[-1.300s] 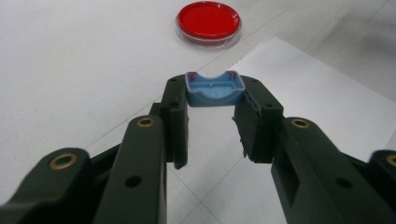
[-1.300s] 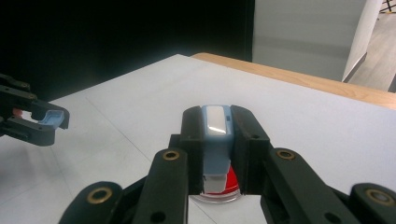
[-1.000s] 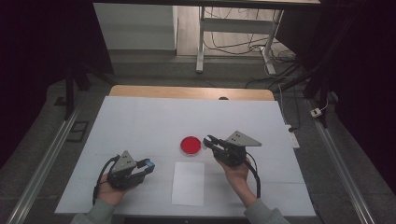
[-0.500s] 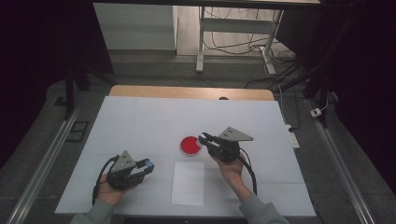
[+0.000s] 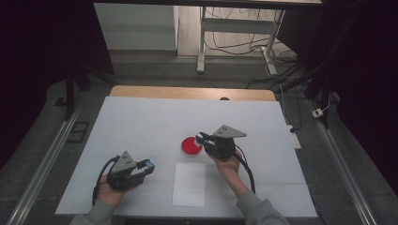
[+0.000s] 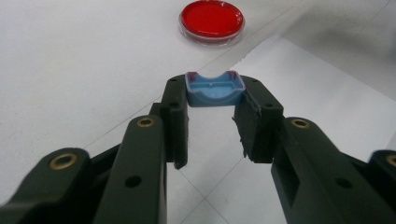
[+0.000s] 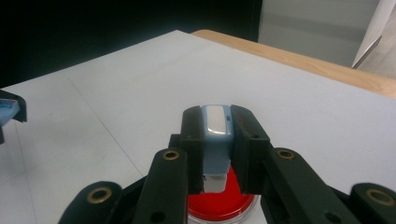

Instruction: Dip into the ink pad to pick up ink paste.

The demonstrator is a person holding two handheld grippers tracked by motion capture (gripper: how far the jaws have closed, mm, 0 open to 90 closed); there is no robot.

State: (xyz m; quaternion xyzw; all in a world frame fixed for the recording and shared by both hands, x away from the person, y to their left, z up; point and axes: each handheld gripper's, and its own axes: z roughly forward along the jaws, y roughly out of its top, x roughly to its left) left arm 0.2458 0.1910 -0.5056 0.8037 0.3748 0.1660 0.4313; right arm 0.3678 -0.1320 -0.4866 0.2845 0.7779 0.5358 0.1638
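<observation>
A round red dish (image 5: 189, 146) with a clear rim lies mid-table. My right gripper (image 5: 202, 138) hovers at its right edge, shut on a small grey-blue piece with a white top (image 7: 215, 125); the red dish (image 7: 223, 201) lies just beneath the jaws. My left gripper (image 5: 144, 167) rests low at the front left, pointing right, shut on a small blue curved piece (image 6: 215, 89) pinched at the tips. In the left gripper view the red dish (image 6: 211, 19) lies well ahead, apart from the jaws.
A white paper sheet (image 5: 189, 184) lies near the front edge between the hands. The white table cover (image 5: 141, 122) spreads wide; a bare wooden strip (image 5: 187, 93) runs along the far edge. Cables and a stand lie on the floor beyond.
My right gripper has shifted left with its grey-blue piece, closing on the red dish. The left gripper has stayed put.
</observation>
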